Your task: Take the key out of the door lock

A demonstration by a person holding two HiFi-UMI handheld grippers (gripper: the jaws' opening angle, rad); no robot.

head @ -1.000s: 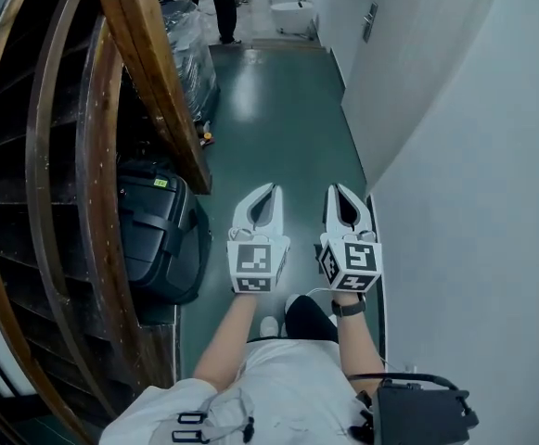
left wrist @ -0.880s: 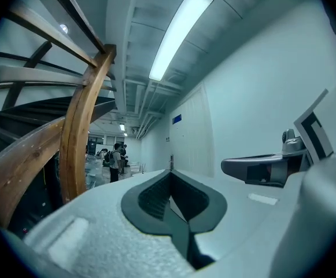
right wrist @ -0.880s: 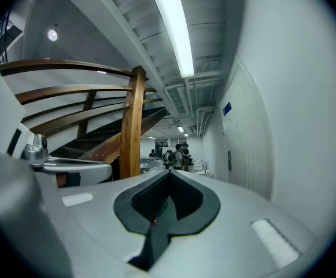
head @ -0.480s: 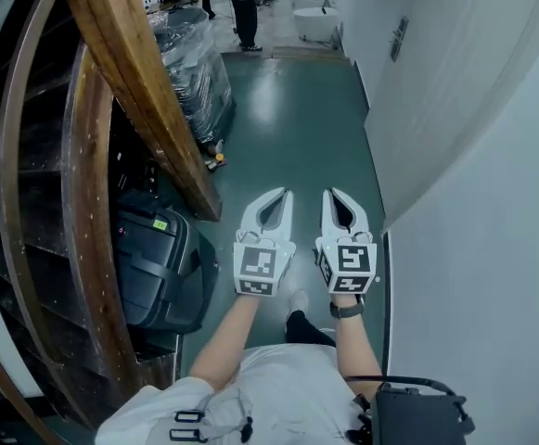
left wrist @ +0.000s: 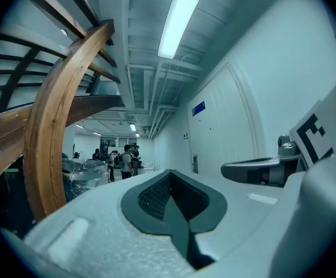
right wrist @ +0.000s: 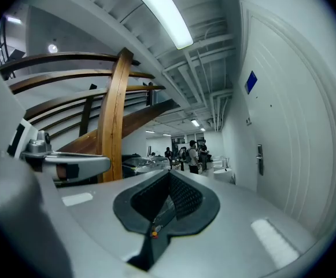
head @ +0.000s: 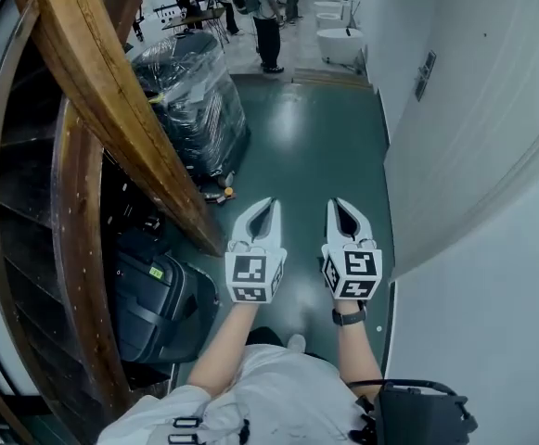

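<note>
Reading of jaws: the left gripper [left wrist: 173, 177] has its jaws together, tips meeting, nothing between them. The right gripper [right wrist: 169, 177] is likewise pressed together and empty.
Head view check: left gripper [head: 265, 204] and right gripper [head: 340, 204] sit side by side, near each other but not touching. Both point forward over the green floor [head: 311, 156].
Arm pose: both forearms stretch forward from the body, roughly parallel, marker cubes facing up. There is a wristwatch [head: 349, 316] on the right wrist.
Task thing: the door lock [right wrist: 260, 159] is a dark plate on the white door [right wrist: 289, 114], ahead and to the right, well apart from both grippers. The door lock [head: 425, 74] also shows in the head view.
Key: too small to make out in any view; presumably at that plate.
Step in hand (judgement): approach only. Nothing touches the door or lock, and extraction has not yet begun.
Next move calls for (judgement): closing on the door, parting one pair of jaws, lining them up on the key's head, clamping, then pulling straight out along the keyway. The right gripper is on the door's side.
Surroundings: wooden beam [head: 111, 109] and black case [head: 153, 304] to the left, wrapped load [head: 190, 100] further on, people [head: 267, 17] at the far end.
</note>
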